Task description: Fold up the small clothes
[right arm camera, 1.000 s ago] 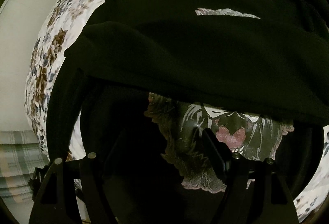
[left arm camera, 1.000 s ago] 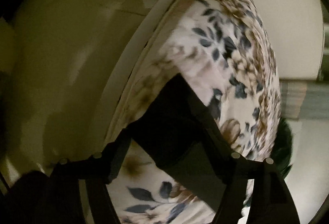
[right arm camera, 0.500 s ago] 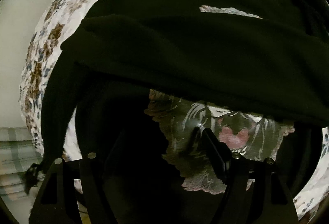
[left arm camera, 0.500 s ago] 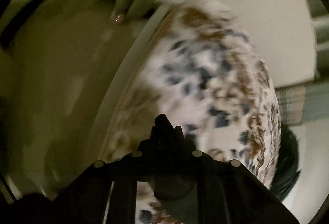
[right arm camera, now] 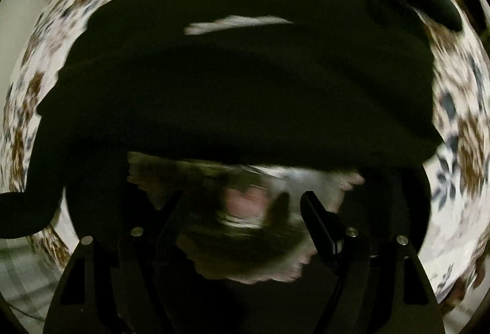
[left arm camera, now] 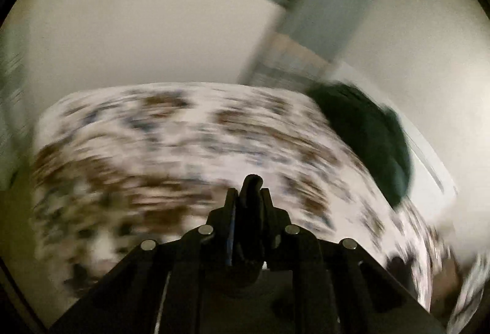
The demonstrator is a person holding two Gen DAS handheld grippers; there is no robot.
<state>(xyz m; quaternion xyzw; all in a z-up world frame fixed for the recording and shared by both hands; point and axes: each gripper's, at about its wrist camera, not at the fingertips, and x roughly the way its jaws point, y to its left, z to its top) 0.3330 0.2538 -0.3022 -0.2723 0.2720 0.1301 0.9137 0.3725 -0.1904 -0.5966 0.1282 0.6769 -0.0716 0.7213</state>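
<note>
A black shirt (right arm camera: 245, 95) with a pale printed picture (right arm camera: 263, 211) lies on the floral bedspread (right arm camera: 459, 125), its upper part folded down over the print. My right gripper (right arm camera: 242, 208) points straight down over the print; it is open with nothing between its fingers (right arm camera: 318, 220). In the blurred left wrist view my left gripper (left arm camera: 251, 193) is shut on a strip of black cloth (left arm camera: 251, 181) that sticks out past the fingertips, raised above the bedspread (left arm camera: 183, 150). Whether that cloth belongs to the shirt cannot be told.
A dark green garment (left arm camera: 370, 144) lies bunched at the bed's far right corner. Pale walls (left arm camera: 147, 28) stand behind the bed. A striped floor covering (right arm camera: 21, 269) shows past the bed edge at the lower left of the right wrist view.
My left gripper closed on the black cloth at the bed's edge, then swung upward and rolled, so it now looks across the bed. The right gripper drifted a little over the shirt, still open.
</note>
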